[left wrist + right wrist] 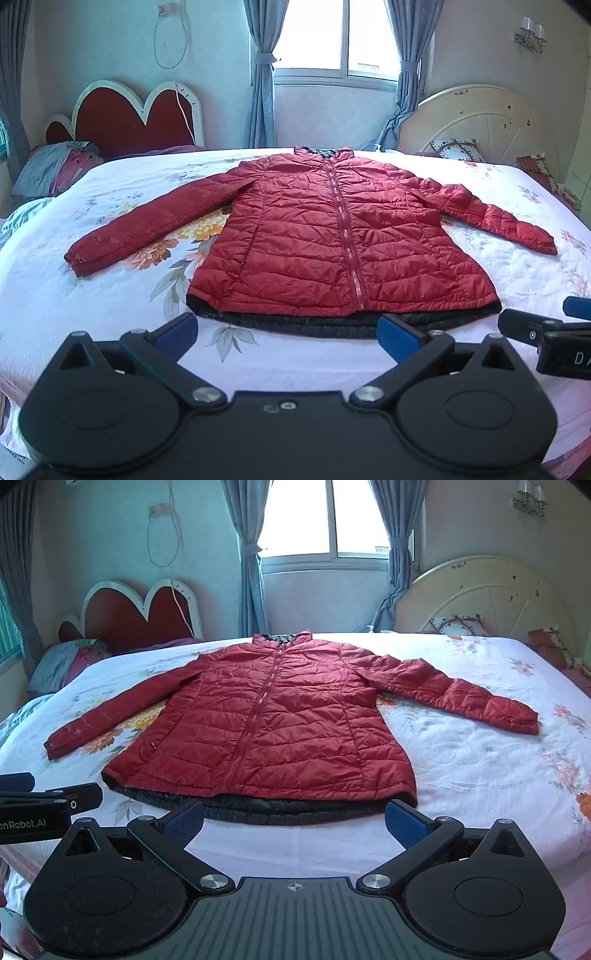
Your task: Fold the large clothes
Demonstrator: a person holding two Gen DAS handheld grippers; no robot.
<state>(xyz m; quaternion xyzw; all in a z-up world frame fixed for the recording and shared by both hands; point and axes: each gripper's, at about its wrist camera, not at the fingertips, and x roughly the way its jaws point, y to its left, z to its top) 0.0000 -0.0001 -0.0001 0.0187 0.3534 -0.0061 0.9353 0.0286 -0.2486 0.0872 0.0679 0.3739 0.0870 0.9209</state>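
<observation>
A red quilted jacket (325, 240) lies flat and zipped on the floral bedspread (92, 295), both sleeves spread out, collar toward the window. A black hem shows along its near edge. It also shows in the right wrist view (266, 731). My left gripper (288, 336) is open and empty, hovering just short of the hem. My right gripper (295, 821) is open and empty, also just before the hem, beside the left one. The right gripper's fingers (535, 328) show at the right edge of the left wrist view; the left gripper's fingers (74, 799) show at the left edge of the right wrist view.
A red heart-shaped headboard (129, 118) and a cream round headboard (480, 122) stand against the far wall. Pillows and folded bedding (55, 166) lie at the far left. A patterned pillow (458, 149) lies at the far right. A curtained window (332, 37) is behind.
</observation>
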